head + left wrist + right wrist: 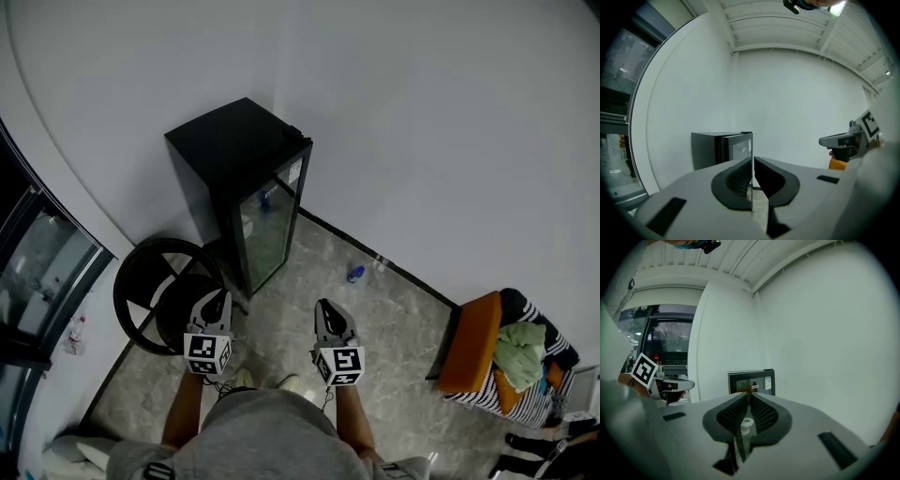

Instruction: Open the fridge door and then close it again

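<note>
Presently the fridge [246, 159] stands upper left of centre in the head view, against the wall, with its glass door [267, 230] shut. We hold the left gripper [217, 298] and right gripper [324, 307] well short of it, both with jaws together on nothing. We judge the door rigid, light to swing and seal-held, its glass breakable. Grip belongs on the free vertical edge; we cannot tell which side hinges.
</note>
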{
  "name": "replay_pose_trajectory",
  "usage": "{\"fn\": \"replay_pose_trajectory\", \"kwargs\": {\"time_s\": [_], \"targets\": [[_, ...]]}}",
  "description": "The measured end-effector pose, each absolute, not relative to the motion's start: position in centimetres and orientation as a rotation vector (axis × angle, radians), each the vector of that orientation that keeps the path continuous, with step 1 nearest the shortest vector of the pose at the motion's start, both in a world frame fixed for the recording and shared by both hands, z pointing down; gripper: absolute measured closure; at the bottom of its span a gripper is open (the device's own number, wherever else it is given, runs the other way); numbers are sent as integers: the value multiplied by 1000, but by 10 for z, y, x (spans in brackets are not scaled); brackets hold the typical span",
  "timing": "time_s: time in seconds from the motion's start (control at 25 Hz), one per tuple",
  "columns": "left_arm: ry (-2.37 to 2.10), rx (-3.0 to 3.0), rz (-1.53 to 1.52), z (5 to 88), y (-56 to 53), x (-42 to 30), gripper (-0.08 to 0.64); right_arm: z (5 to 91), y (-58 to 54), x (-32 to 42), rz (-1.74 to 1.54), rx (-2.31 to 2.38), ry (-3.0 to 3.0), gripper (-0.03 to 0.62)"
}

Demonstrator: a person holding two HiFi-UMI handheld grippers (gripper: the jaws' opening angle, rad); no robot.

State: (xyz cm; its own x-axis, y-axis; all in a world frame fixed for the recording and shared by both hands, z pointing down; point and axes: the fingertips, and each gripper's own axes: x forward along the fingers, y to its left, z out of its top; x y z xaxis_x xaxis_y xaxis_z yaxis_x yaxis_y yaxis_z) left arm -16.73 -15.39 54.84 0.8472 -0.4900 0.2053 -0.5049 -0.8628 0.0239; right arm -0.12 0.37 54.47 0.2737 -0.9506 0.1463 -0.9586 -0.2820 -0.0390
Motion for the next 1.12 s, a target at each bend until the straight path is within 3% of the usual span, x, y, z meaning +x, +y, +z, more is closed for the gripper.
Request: {"fn": "replay_pose_trajectory", "kwargs": {"time_s": [0.64,1.12], "targets": [[-951,2900,277,547,-134,-168,541,559,15,3,264,2326,-1973,552],[-919,2921,288,551,-214,-146,541,557,-45,31,230,2399,-1907,552]]}}
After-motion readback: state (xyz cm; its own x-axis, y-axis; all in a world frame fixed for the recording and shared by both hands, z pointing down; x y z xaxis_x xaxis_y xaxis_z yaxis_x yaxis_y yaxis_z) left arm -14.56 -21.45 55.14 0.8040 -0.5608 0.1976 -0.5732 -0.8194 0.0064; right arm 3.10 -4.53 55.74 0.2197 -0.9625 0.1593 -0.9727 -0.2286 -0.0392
